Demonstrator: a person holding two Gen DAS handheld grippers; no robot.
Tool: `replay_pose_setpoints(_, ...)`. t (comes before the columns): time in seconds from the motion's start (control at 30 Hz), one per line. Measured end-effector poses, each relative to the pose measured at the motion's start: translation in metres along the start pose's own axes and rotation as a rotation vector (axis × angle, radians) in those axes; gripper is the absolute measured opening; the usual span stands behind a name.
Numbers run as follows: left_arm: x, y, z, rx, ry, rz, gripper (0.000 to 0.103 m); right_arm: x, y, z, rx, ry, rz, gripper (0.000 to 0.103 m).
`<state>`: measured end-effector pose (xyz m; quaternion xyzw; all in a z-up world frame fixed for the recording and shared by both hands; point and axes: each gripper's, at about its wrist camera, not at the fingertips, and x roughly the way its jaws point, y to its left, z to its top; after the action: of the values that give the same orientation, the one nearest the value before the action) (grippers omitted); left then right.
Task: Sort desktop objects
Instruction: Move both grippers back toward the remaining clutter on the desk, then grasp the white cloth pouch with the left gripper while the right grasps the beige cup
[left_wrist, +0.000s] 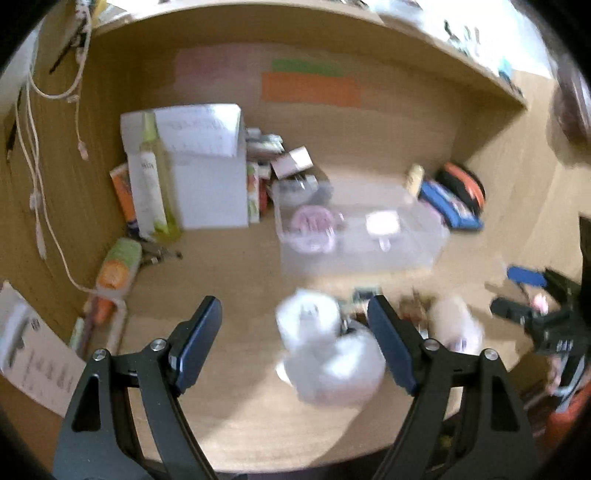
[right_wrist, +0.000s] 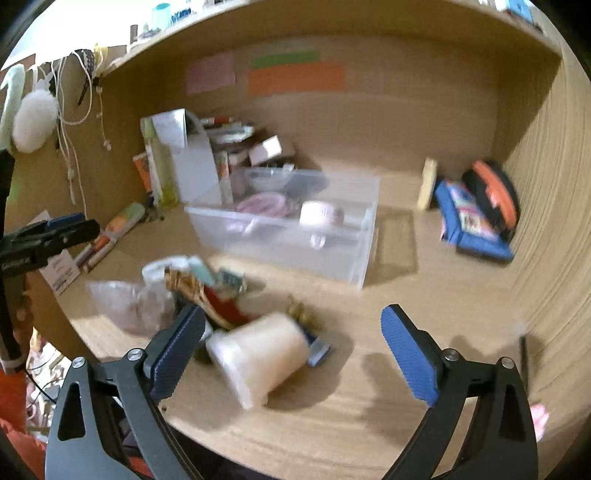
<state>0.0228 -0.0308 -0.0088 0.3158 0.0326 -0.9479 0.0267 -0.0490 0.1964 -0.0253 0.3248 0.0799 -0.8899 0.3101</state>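
Your right gripper (right_wrist: 293, 354) is wide open, holding nothing; the tipped cream jar (right_wrist: 264, 354) lies just by its left finger; your left gripper (left_wrist: 295, 341), open too, is farther from the jar.

The left tongs (left_wrist: 295, 325) stand wide apart over the bench (left_wrist: 229, 406), a blurred white heap (left_wrist: 325, 354) between them. Farther off sits a clear plastic bin (left_wrist: 354, 232), a white box (left_wrist: 207, 173) to its left.

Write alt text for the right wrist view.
The open right gripper hovers over a wooden desk, with a tipped cream cup between its fingers, untouched. Behind sits a clear plastic bin holding small items.
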Motion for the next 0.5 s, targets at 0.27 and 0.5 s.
replay_pose_setpoints(0.27, 0.014, -0.036, -0.039, 0.087, 0.062, -0.055, 0.081, 0.008, 0.0, -0.026, 0.017, 0.058, 0.088, 0.095)
replay_pose_setpoints(0.5, 0.044, -0.034, -0.046, 0.014, 0.127, -0.054, 0.081, 0.023, 0.014, -0.036, -0.073, 0.1, 0.077, 0.095)
